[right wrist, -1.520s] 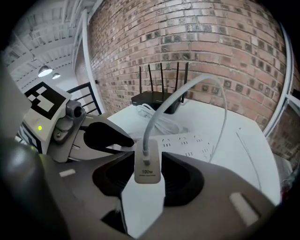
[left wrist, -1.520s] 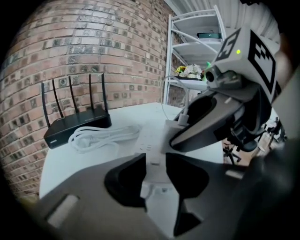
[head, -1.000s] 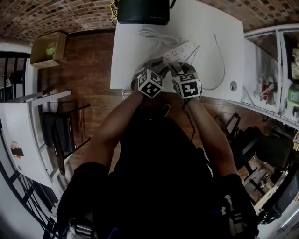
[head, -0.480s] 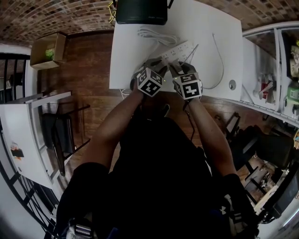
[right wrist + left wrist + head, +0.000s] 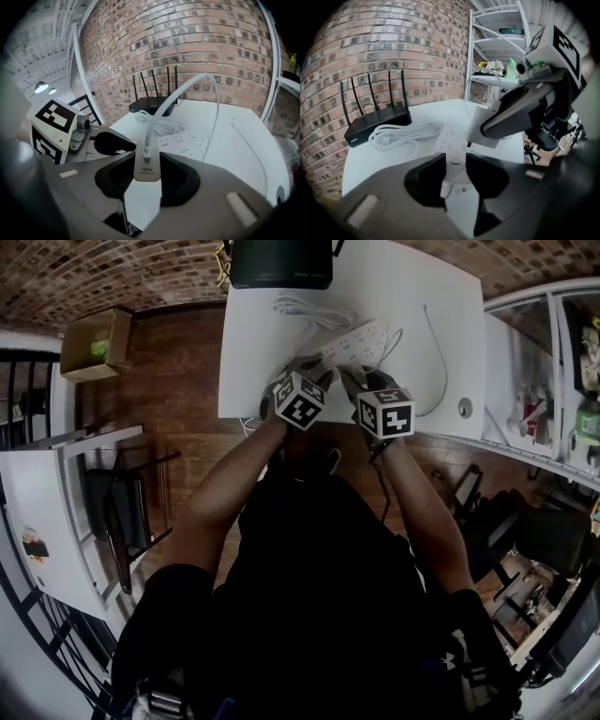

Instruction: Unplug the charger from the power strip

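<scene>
holding the charger (image 5: 143, 201) by its two flat sides, my right claw (image 5: 146, 180) is closed on it at a middling width (the block itself fills the gap). the white cable (image 5: 206, 93) arches out of the charger's top end.

it looks like a small hard plastic brick: light, stiff, smooth and a little slippery. the flat faces are the place to grip it. the cable is soft and would only strain at its plug, so i would not pull there. the sockets probably hold the pins by friction, so a straight pull along them should serve better than rocking it sideways.

my left claw (image 5: 457, 180) is closed narrow on the near end of the power strip (image 5: 453, 140), one jaw on each long side, pinning it to the table (image 5: 450, 315). the strip is long, rigid and light, and i judge it would lift with the charger if nothing held it down.

the strip runs from the table's near edge slantwise toward the far right. the charger sits tilted over its near end, close to that edge. in the left gripper view a dark pin shows at the charger's lower corner, right at the strip's face. i think the pins are partly out, but i cannot be sure from this angle.

a router (image 5: 377, 124) and a coiled cord (image 5: 401, 133) lie by the far edge, well apart from both claws.
</scene>
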`<state>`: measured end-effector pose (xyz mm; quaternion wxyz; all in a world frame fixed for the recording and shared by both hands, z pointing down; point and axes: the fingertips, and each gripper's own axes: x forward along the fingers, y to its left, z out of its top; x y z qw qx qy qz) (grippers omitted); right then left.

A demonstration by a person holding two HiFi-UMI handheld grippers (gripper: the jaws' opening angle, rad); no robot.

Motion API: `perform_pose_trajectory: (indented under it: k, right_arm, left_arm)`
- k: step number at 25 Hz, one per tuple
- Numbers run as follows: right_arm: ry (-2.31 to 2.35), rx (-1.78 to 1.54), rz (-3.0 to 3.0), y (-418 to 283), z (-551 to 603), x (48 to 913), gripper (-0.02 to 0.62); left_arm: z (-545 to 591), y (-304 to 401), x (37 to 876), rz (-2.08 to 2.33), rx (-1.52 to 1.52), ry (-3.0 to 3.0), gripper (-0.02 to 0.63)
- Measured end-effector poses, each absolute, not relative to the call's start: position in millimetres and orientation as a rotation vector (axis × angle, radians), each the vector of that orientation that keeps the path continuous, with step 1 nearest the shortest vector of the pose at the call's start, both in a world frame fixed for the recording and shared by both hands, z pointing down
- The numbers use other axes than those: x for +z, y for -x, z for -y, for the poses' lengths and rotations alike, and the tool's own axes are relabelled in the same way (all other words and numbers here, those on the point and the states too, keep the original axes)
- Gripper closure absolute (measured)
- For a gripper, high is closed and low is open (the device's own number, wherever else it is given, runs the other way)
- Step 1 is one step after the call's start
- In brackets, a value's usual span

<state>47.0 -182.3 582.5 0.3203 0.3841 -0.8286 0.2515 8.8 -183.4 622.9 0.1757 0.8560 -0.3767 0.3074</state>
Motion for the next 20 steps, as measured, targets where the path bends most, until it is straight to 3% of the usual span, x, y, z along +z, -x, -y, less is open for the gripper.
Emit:
perform_pose_trajectory:
  k: [20]
  right_arm:
    - [-1.24,1.171,2.294,-120.0,171.9,558.6,0.453]
  left_arm:
    - [157.1,-11.1,550.9,1.198,0.582,-2.351,0.469]
